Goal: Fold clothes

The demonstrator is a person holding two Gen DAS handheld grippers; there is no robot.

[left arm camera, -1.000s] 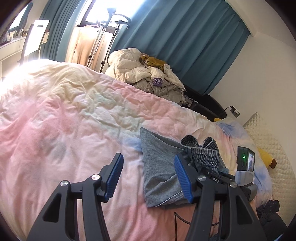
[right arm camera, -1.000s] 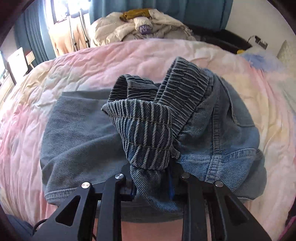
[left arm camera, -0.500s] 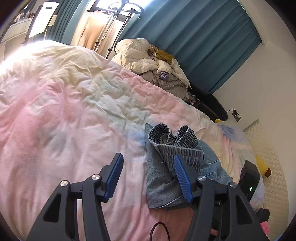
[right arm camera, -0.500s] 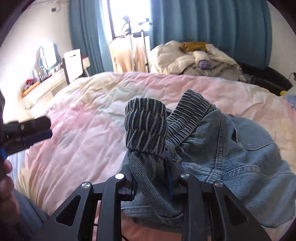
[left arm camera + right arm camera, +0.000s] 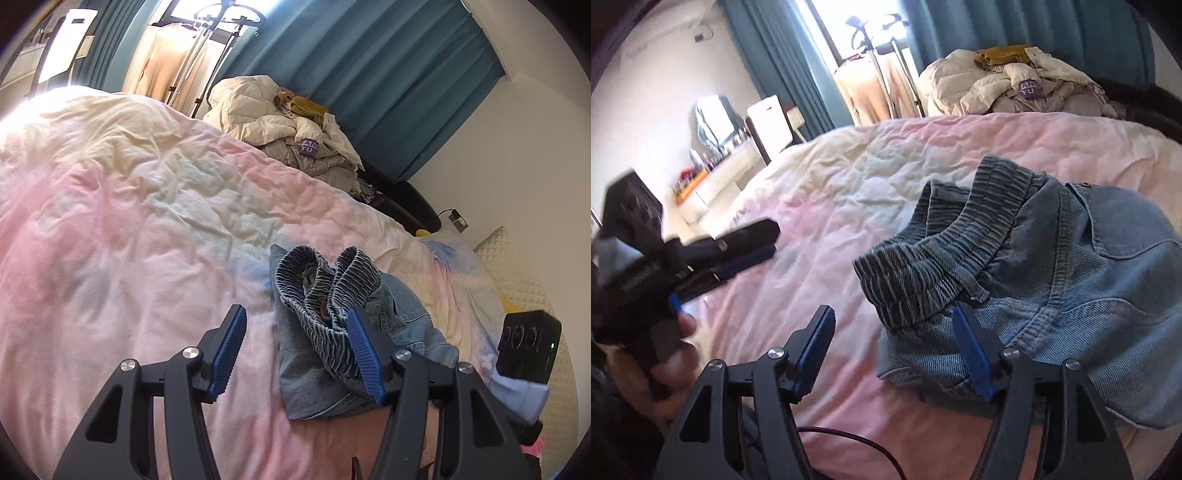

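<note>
A pair of blue denim shorts (image 5: 332, 325) lies bunched on the pink tie-dye duvet (image 5: 129, 240), its striped elastic waistband (image 5: 945, 258) crumpled on top. My left gripper (image 5: 295, 350) is open and empty, its right finger beside the shorts' waistband. My right gripper (image 5: 897, 350) is open and empty, its right finger against the near edge of the shorts (image 5: 1089, 288). The left gripper (image 5: 738, 251) also shows in the right wrist view, held in a hand at the left.
A heap of cream jackets and clothes (image 5: 295, 136) sits beyond the far edge of the bed, with a clothes rack (image 5: 199, 55) and teal curtains (image 5: 388, 74) behind. A quilted pillow (image 5: 524, 280) lies at the right. A cable (image 5: 849, 439) runs along the near edge.
My right gripper has opened and let go of the shorts' waistband, which now rests on the bed. It has swung left. The left gripper stayed open.
</note>
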